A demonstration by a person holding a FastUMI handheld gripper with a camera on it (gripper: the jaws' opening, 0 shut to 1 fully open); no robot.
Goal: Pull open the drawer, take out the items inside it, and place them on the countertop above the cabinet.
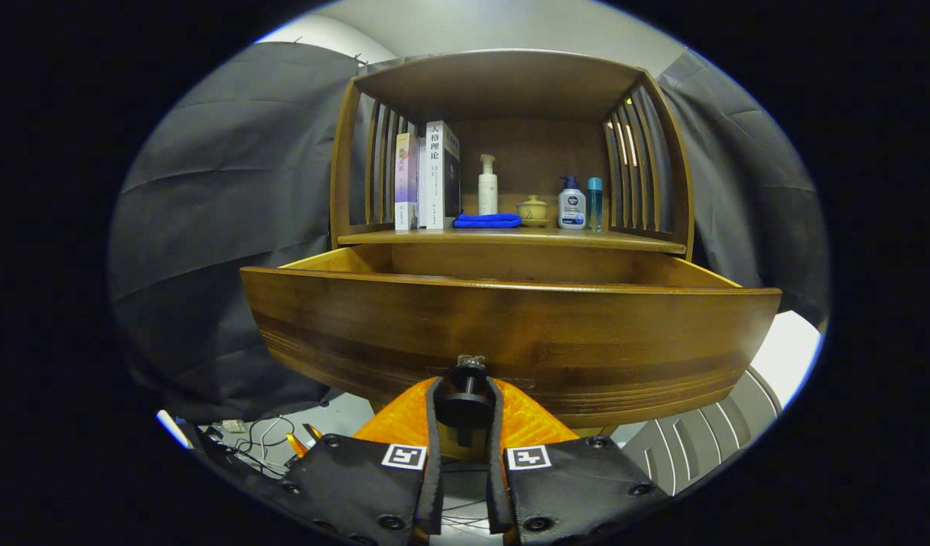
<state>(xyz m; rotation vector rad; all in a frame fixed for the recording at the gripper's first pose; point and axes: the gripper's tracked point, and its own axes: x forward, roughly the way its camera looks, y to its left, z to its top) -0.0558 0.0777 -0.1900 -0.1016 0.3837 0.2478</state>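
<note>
The wooden drawer [510,334] stands pulled well out of the cabinet, its front panel close ahead of me. My gripper [465,394] is shut on the drawer's dark round knob [465,406], with a finger pressing on each side of it. The drawer's inside is hidden behind its front panel. Above it runs the countertop [510,238], beyond the fingers.
On the countertop stand books [428,178], a white pump bottle [487,186], a folded blue cloth [487,221], a small lidded cup [533,210], a white-and-blue pump bottle [571,203] and a blue bottle [594,203]. Slatted side walls and a top board enclose it. Cables [264,440] lie on the floor at lower left.
</note>
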